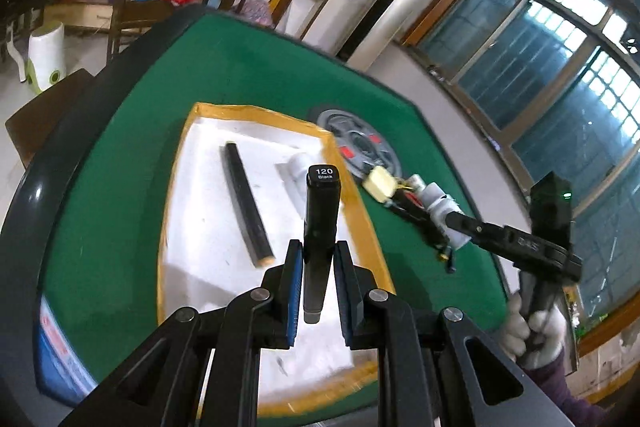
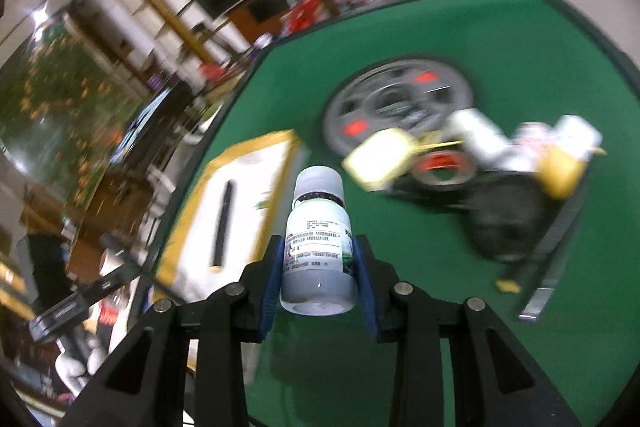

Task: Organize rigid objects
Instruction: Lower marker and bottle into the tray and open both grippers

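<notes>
My left gripper [image 1: 318, 259] is shut on a black marker [image 1: 320, 215] labelled "120 Black", held above the white tray with a yellow rim [image 1: 192, 195]. A long black bar [image 1: 248, 203] and a white object [image 1: 298, 171] lie in the tray. My right gripper [image 2: 318, 267] is shut on a small white bottle [image 2: 318, 239] with a printed label, held over the green table [image 2: 460, 27]. The right gripper also shows in the left wrist view [image 1: 436, 207] over a pile of small objects [image 1: 404, 195]. The tray [image 2: 240, 155] and bar [image 2: 223, 223] show in the right wrist view.
A round metal disc with red marks [image 1: 360, 143] sits in the table's middle; it also shows in the right wrist view [image 2: 400, 103]. A blurred pile of white, yellow and black items [image 2: 512, 167] lies beside it. Chairs and clutter stand beyond the table's dark rim [image 1: 24, 187].
</notes>
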`<state>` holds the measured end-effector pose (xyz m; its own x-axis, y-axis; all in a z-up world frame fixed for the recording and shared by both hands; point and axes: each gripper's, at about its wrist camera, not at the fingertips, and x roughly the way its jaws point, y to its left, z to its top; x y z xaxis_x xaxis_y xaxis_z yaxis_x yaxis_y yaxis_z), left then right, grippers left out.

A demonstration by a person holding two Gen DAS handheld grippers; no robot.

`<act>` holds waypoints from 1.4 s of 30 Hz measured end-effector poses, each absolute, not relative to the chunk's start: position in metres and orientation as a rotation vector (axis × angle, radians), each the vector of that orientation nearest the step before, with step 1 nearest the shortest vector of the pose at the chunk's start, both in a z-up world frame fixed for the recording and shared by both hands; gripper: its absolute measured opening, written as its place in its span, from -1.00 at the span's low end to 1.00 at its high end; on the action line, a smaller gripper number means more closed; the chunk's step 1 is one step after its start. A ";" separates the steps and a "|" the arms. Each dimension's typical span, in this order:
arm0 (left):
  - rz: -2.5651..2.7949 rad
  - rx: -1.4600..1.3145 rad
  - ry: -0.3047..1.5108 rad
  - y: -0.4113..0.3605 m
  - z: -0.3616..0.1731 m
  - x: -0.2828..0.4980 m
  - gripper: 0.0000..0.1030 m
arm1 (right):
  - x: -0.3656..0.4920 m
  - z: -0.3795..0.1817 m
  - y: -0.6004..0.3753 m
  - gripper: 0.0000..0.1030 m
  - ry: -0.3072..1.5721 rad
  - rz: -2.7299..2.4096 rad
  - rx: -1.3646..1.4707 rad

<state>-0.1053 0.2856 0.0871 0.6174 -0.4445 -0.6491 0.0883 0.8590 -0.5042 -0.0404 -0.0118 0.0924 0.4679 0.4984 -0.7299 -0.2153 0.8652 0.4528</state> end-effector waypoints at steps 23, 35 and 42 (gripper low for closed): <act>-0.236 -0.537 1.052 0.301 0.020 0.028 -0.67 | 0.047 0.049 0.148 -0.35 1.105 0.442 0.143; -0.194 -0.601 0.975 0.316 0.045 -0.002 0.02 | 0.033 0.064 0.139 0.09 1.034 0.430 0.146; -0.245 -0.542 0.938 0.283 0.074 -0.030 0.03 | -0.009 0.109 0.094 0.27 0.848 0.374 0.039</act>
<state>-0.0305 0.2830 0.0742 0.5762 -0.4267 -0.6971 -0.0314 0.8407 -0.5406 -0.0088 0.0939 0.1092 0.6002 0.3377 -0.7251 -0.3069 0.9343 0.1811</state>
